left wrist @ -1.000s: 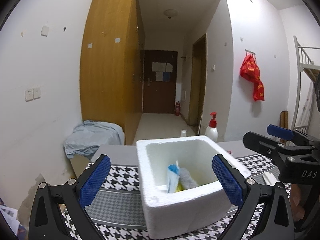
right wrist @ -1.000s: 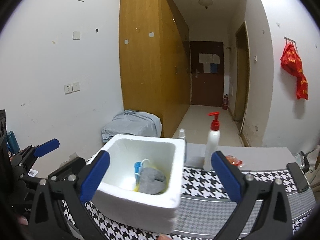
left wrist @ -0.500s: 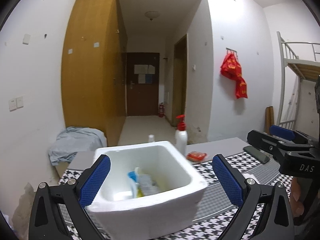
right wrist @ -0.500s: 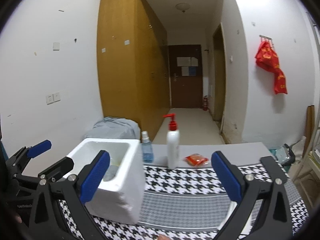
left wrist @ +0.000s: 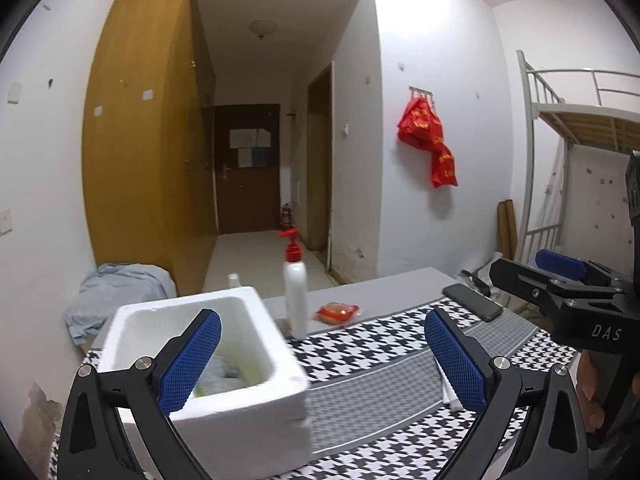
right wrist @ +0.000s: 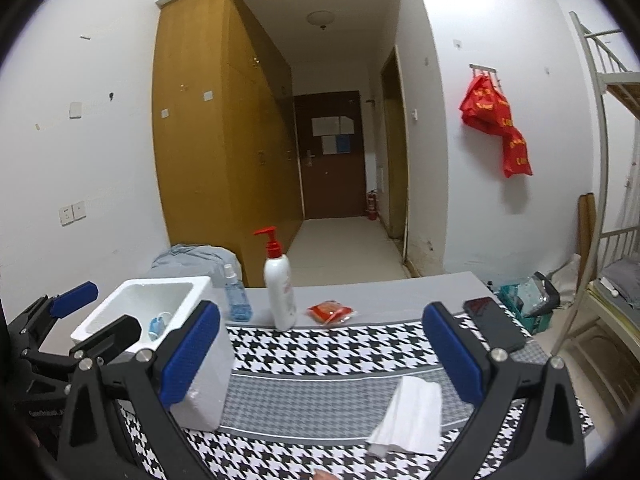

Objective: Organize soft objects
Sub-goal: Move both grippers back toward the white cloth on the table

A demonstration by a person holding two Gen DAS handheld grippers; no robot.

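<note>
White foam box (right wrist: 160, 320) sits at nine o'clock on the bench (right wrist: 360, 300), a blue mask (right wrist: 158, 326) inside. A folded tissue (right wrist: 412, 412) lies at five o'clock. Left tongs (left wrist: 320, 360) and right tongs (right wrist: 320, 356) gape wide, empty.

Foam box (left wrist: 208, 364) contents partly hidden behind left gripper (left wrist: 320, 360) finger.
</note>
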